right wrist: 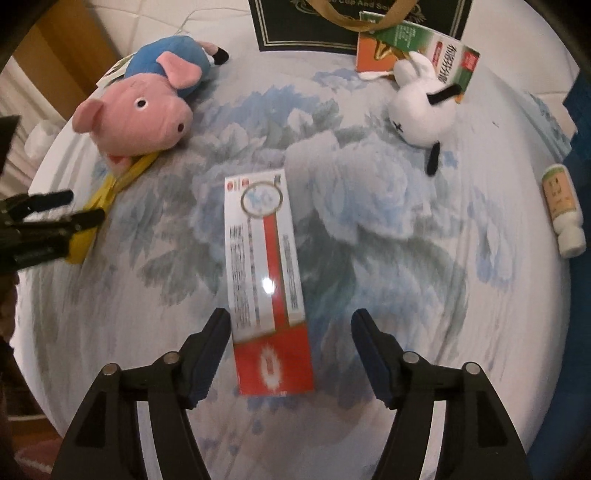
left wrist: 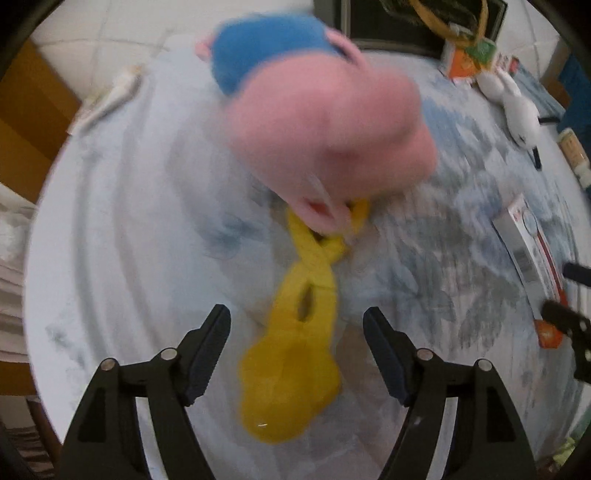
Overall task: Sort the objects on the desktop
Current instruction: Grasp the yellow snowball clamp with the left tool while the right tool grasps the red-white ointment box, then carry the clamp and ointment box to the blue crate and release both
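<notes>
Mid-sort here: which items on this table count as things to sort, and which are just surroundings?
To sort:
- pig plush
- yellow strap, between the open left claw
- red-and-white box, between the open right claw
- white plush
- small bottle
- green-and-orange cartons

Probably surroundings:
- dark gift bag
- floral tablecloth

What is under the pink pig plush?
A yellow strap runs under the pink pig plush and out toward the left hand-held gripper. How far it continues underneath is covered.

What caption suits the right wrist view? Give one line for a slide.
Open right tongs poised over a red-and-white box on a flowered tablecloth, plush pig far left.
</notes>
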The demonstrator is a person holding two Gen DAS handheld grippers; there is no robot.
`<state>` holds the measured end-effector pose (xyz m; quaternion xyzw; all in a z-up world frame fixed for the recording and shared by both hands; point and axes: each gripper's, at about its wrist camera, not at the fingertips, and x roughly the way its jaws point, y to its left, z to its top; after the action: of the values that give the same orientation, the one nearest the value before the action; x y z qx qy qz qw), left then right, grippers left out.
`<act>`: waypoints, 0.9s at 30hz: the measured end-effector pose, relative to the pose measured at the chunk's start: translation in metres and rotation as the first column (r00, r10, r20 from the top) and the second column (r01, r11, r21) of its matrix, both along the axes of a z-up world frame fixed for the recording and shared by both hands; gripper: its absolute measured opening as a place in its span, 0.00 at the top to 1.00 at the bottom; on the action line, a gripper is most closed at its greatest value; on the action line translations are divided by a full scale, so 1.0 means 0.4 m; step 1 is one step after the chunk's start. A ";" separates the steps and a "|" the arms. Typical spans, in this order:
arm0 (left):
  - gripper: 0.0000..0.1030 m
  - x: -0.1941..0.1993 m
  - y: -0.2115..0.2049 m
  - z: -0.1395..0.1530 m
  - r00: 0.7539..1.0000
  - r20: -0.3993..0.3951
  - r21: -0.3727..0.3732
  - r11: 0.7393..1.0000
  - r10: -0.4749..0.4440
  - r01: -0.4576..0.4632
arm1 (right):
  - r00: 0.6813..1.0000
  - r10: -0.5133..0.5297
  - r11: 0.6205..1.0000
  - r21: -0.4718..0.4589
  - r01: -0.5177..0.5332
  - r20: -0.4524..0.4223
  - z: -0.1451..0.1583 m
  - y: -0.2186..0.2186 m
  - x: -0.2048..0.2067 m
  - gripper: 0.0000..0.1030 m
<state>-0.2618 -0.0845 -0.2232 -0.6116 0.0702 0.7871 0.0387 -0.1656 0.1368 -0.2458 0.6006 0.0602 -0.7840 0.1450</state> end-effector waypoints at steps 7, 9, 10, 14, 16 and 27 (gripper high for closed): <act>0.61 0.070 -0.010 0.016 0.999 -0.016 0.046 0.999 0.028 -0.027 | 0.998 0.060 0.997 0.051 -0.059 -0.006 -0.033 -0.055 -0.007 0.60; 0.62 0.109 -0.010 0.032 0.999 -0.022 0.062 0.997 0.040 -0.038 | 0.998 0.070 0.997 0.024 -0.070 0.000 -0.025 -0.059 0.011 0.60; 0.62 0.128 -0.009 0.042 0.999 -0.027 0.070 0.997 0.041 -0.039 | 0.997 0.077 0.997 0.019 -0.077 -0.007 -0.015 -0.060 0.028 0.60; 0.65 0.216 0.016 0.098 0.997 -0.066 0.092 0.995 0.034 -0.028 | 0.994 0.100 0.995 0.010 -0.100 -0.040 0.029 -0.055 0.103 0.60; 0.68 0.248 0.038 0.133 0.995 -0.092 0.103 0.995 0.026 -0.016 | 0.992 0.106 0.994 0.002 -0.106 -0.066 0.060 -0.047 0.138 0.60; 0.68 0.369 0.161 0.335 0.946 -0.325 0.117 0.992 -0.009 0.050 | 0.969 0.067 0.997 -0.021 -0.074 -0.240 0.306 0.033 0.204 0.60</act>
<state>-0.1144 -0.0199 -0.0892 -0.4695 0.0360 0.8789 0.0760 -0.0840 0.1501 -0.1235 0.4972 0.0870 -0.8457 0.1734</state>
